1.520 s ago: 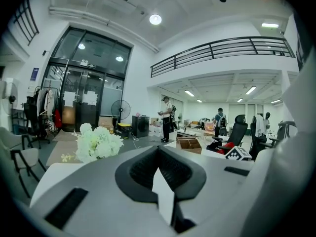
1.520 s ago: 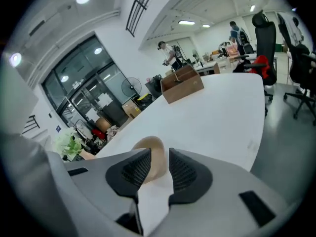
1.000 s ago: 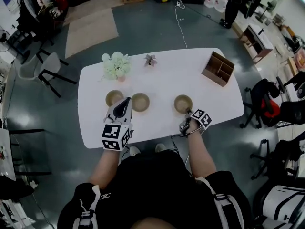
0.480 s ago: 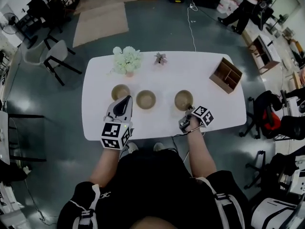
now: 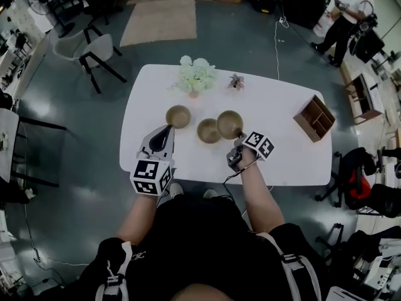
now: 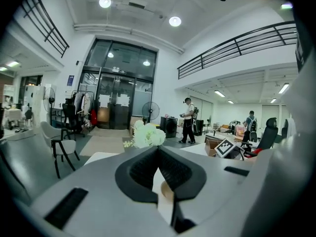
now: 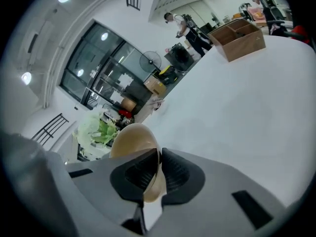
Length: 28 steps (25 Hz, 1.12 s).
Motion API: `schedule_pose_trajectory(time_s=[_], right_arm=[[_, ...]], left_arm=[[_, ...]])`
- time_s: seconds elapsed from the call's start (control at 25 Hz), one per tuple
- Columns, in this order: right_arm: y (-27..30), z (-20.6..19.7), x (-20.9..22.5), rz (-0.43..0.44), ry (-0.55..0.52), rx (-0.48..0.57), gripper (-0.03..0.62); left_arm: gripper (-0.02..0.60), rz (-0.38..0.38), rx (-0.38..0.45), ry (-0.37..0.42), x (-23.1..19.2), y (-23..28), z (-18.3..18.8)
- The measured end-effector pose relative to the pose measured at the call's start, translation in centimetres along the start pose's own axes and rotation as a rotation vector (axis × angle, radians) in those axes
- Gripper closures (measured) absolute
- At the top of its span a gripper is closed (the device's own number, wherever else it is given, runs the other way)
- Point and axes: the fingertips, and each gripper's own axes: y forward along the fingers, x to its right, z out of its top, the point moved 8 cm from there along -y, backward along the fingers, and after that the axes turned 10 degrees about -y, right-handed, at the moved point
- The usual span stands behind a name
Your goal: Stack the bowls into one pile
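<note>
Three tan bowls are in the head view on the white table. The left bowl and the middle bowl rest on it. My right gripper grips the near rim of the third bowl, which hangs tilted just right of the middle one. In the right gripper view that bowl's rim sits between the pads of my right gripper, whose jaws are opening slightly. My left gripper is shut and empty, in front of the left bowl; its fingertips meet.
White flowers and a small plant stand at the table's far edge. A wooden compartment box sits at the right end. Chairs and people stand on the floor around the table.
My right gripper has closed on the right bowl's rim, lifted it and carried it left until it hangs beside the middle bowl. The left gripper has shifted slightly over the table's front.
</note>
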Motion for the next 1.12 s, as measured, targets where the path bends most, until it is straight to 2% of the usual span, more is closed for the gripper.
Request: schedule_pose_trajectory(time_s=[0.32,0.56,0.72,0.92,1.12], right_arm=[[3.4,-3.0,-3.9,0.035,-0.116,-0.105,0.549],[4.5,-4.4,-4.2,-0.008,-0.215,-0.144,0.542],[4.7,-4.9,-4.4,-0.036,-0.298,-0.16,0.524],[4.6,-4.5,-4.9,-0.052,-0.449,-0.126,0.494],[2.4,-2.4,-6.8,-0.051,-0.582,-0.009,0.485]], left_arm=[[0.569,0.089,0.025,-0.026,-2.5,-3.0,-0.5],[0.569,0.149,0.031,-0.051,-4.0,-5.1,-1.1],[0.569,0.162,0.028,-0.061,-4.3,-5.5,-1.0],[0.569,0.146,0.024,-0.06,-4.5,-5.1,-1.1],[0.569,0.11,0.028,-0.057,-4.0,-4.3,-0.3]])
